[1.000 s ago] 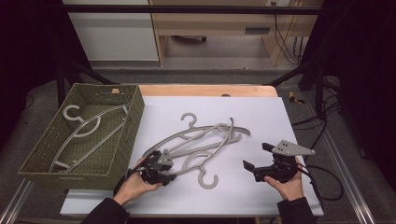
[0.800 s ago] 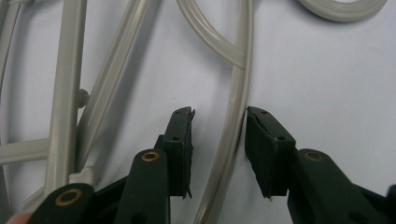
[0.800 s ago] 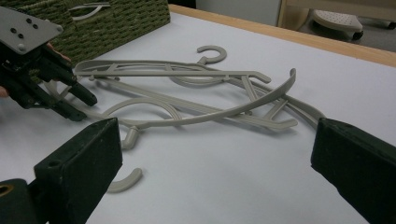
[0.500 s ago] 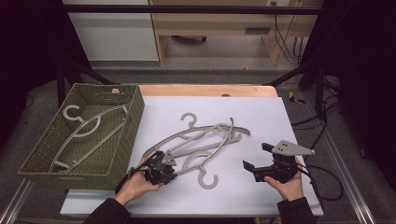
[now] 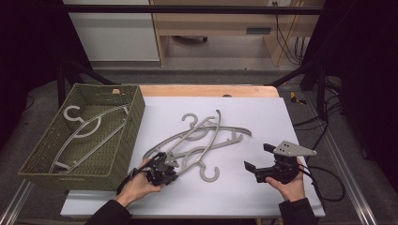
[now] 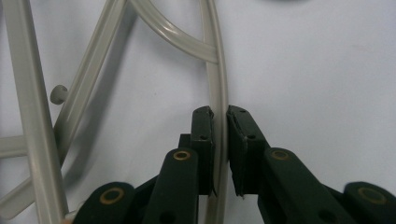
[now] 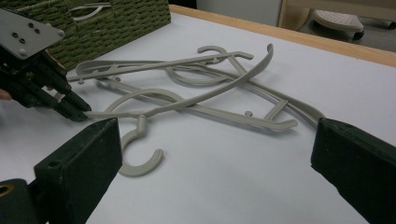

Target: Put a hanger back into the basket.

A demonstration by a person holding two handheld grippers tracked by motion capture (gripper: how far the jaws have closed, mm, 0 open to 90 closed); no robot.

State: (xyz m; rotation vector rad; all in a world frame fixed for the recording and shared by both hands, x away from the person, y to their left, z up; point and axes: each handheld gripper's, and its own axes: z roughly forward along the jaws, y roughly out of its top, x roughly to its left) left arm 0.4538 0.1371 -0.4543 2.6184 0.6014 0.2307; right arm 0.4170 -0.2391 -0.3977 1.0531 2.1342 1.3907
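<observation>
Left gripper (image 5: 170, 161) pinches one of three tabletop hangers (image 5: 206, 136); right gripper (image 5: 258, 157) spread; basket (image 5: 119, 159) holds two.

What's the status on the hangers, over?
Left gripper shut on hanger arm. Right gripper open, apart from pile. Other hangers tangled across it. Basket at left.

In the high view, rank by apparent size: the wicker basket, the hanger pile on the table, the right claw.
1. Wicker basket, largest.
2. Hanger pile.
3. Right claw, smallest; no close calls.
</observation>
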